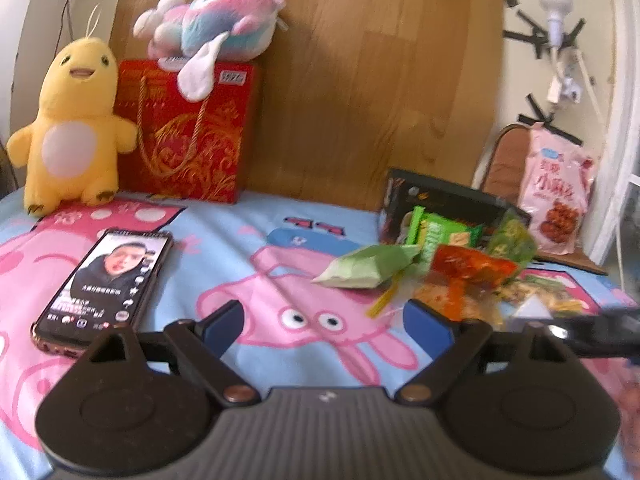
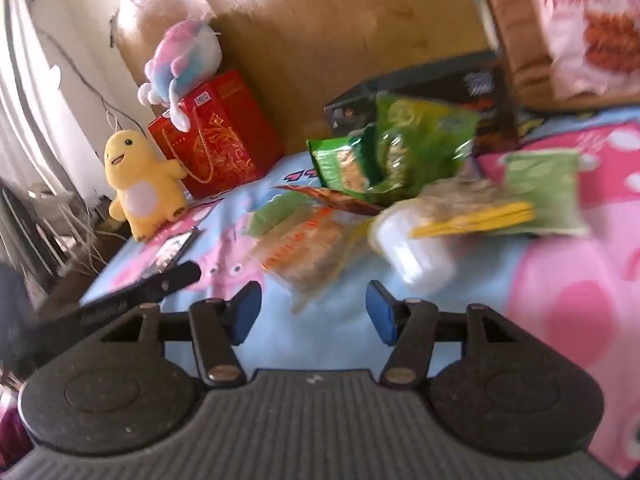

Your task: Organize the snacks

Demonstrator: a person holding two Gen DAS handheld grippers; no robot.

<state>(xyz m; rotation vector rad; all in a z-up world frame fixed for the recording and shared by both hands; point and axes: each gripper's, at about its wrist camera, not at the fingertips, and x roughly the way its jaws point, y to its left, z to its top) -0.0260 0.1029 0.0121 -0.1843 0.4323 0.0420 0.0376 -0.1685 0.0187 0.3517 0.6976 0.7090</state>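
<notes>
Left gripper (image 1: 324,326): we are holding it wide apart and empty, hovering over the cartoon-pig sheet (image 1: 240,240) on the bed.
Right gripper (image 2: 314,312): we are keeping its jaws spread, nothing between them, just short of the snack pile.
Snacks: we are seeing them heaped on the sheet in front of the dark box (image 1: 452,200); a pale green packet (image 1: 368,266), an orange-red packet (image 1: 472,268) and bright green bags (image 1: 440,232) are lying together, some overlapping.
Right view: an orange clear pack (image 2: 308,248) is lying nearest the gripper, a white tub (image 2: 412,252) beside it; blur is hiding detail.
Pink bag (image 1: 556,196): it is leaning upright to the box's right.
Phone (image 1: 108,284): it is lying face up on the sheet, screen lit, well apart from the snacks.
Back row: a yellow plush (image 1: 72,132) is standing beside a red gift bag (image 1: 188,136) with a pastel plush (image 1: 212,20) on top.
</notes>
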